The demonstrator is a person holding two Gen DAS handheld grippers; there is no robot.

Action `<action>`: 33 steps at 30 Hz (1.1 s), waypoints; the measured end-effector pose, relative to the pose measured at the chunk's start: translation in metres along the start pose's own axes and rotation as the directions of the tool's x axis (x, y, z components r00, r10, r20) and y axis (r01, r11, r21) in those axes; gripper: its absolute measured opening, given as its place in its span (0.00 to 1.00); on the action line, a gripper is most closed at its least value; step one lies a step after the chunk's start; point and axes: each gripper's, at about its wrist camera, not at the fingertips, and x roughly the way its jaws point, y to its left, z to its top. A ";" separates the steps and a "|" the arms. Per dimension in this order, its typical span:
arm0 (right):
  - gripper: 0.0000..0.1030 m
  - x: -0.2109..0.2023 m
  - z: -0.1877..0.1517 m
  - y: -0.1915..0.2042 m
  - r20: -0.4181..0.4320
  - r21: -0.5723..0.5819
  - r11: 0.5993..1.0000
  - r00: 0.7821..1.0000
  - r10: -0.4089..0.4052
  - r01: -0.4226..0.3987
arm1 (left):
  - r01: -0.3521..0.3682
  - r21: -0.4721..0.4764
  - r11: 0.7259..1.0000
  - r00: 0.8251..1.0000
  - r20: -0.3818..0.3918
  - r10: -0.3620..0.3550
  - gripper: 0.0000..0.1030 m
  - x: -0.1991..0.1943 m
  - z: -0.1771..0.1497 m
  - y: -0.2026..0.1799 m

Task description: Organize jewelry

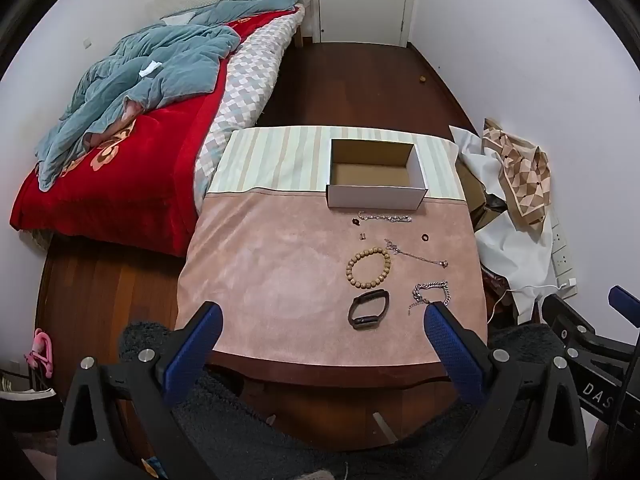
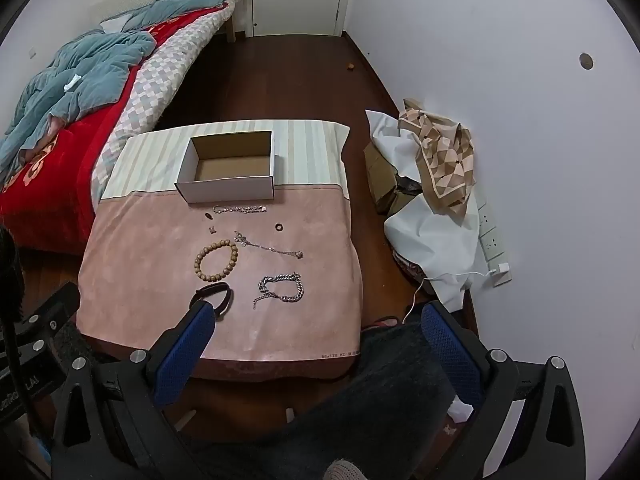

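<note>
A small table covered with a pink cloth [image 1: 280,272] and, at its far end, a pale striped cloth [image 1: 272,156] carries the jewelry and an open white cardboard box [image 1: 376,196], whose brown inside holds nothing that shows. The box sits at the seam between the two cloths. Just in front of it lies a silver chain bracelet [image 1: 385,217] stretched out in a line, with a small dark bead [image 1: 355,222] at its left end. Nearer the cameras come a tiny metal piece [image 1: 363,236], a small dark ring [image 1: 425,237], and a thin chain [image 1: 416,256] running diagonally. A wooden bead bracelet [image 1: 368,268] lies in a circle beside that thin chain; below it rests a black band [image 1: 369,309], and to the right of the band a chunky silver link bracelet [image 1: 431,294]. The left gripper [image 1: 322,316] hovers over the near edge of the table with its blue-padded jaws spread wide and nothing between them. The right gripper [image 2: 316,316] is likewise spread wide and empty, its left pad overlapping the black band in its own view, though contact cannot be judged. A bed with a red blanket [image 1: 120,176] and a teal quilt [image 1: 140,88] stands to the left, and a patterned scarf [image 2: 444,160] lies on a white heap by the wall.
</note>
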 end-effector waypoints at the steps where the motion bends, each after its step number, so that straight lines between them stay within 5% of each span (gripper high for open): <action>1: 1.00 0.000 0.000 0.000 0.000 0.000 1.000 1.000 0.000 0.000 | -0.001 0.000 1.000 1.000 0.001 0.001 1.00 0.000 0.000 0.000; 33: 1.00 -0.001 -0.001 0.001 0.004 -0.010 1.000 1.000 -0.012 0.012 | 0.022 -0.011 1.000 1.000 -0.006 -0.022 1.00 0.003 -0.003 0.003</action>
